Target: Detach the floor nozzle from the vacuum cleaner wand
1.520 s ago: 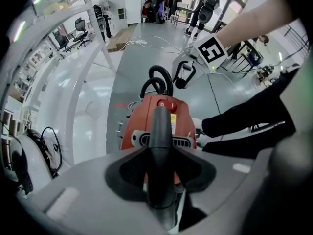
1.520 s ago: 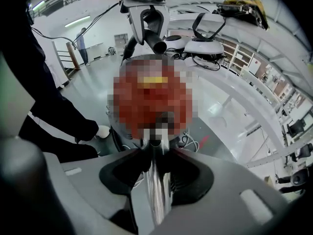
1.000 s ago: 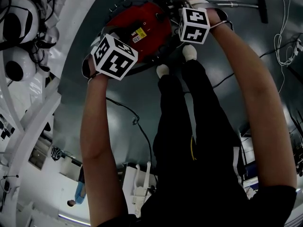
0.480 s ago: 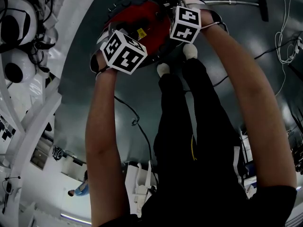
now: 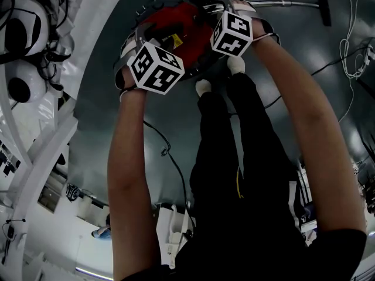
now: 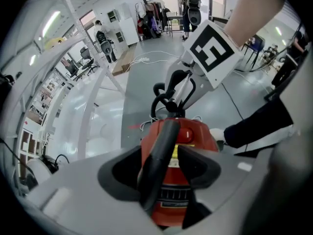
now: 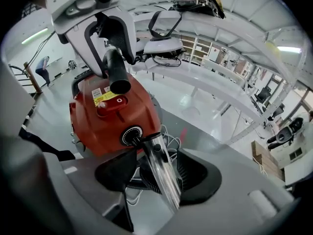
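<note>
Listing by view, left gripper view first: left gripper (image 6: pixel 164 173), jaws spread wide and just been opening, with the black carry handle (image 6: pixel 161 151) of a red canister vacuum cleaner (image 6: pixel 195 136) standing between them; the pads do not appear to press on it (a release, by the look of it). Right gripper view: right gripper (image 7: pixel 156 175), jaws likewise at full spread and just been opening, with a clear, glossy tube end (image 7: pixel 161 168) rising between them unclamped; a black ribbed hose (image 7: pixel 142 180) lies under it, and the red body sits just beyond, its round port facing the camera. Head view: both grippers are over the canister at the top of the frame, with the person's dark trouser legs (image 5: pixel 234 157) and pale shoes just beside it. The metal wand (image 5: pixel 287 3) lies along the grey floor (image 5: pixel 152 110) at upper right, and the dark floor nozzle (image 5: pixel 323 6) sits crosswise at its far end, apparently joined on and well apart from both grippers. Step in hand, as judged: letting go of the canister; the detaching itself has not begun. Next move calls for carrying both grippers across to the wand's far end, one to steady the tube near the joint, the other to take the nozzle's neck and pull it straight off (any catch there is too small to make out).
</note>
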`<state>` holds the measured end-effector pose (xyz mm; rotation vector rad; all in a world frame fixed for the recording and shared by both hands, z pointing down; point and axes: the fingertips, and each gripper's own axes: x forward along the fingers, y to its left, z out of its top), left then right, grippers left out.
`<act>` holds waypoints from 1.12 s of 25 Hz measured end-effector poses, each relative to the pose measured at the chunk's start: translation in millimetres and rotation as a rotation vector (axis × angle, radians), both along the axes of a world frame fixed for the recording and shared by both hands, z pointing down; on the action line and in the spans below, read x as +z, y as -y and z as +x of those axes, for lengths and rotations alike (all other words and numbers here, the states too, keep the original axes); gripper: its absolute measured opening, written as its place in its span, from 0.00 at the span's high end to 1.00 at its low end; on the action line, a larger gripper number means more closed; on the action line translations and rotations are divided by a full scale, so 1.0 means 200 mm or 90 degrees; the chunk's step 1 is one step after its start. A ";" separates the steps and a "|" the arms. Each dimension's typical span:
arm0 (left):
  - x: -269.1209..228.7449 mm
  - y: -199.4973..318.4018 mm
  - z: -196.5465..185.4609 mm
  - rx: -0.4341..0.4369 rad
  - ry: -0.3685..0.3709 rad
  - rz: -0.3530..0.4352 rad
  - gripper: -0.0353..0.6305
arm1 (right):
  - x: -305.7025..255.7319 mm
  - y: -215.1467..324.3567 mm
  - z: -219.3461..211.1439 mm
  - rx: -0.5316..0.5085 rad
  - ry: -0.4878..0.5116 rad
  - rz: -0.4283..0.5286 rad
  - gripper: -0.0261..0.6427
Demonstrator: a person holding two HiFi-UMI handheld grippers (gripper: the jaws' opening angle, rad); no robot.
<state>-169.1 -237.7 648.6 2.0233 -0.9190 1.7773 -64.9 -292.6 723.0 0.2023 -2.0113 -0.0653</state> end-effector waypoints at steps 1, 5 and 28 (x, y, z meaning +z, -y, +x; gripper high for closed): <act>0.00 -0.01 0.00 -0.005 -0.006 0.001 0.59 | -0.01 -0.01 0.01 0.002 0.003 0.002 0.57; -0.04 -0.02 -0.01 -0.023 -0.017 0.014 0.58 | -0.07 -0.05 0.02 0.011 0.016 0.021 0.59; -0.18 -0.08 0.16 0.005 -0.098 0.106 0.76 | -0.21 -0.35 0.05 0.098 0.089 -0.059 0.65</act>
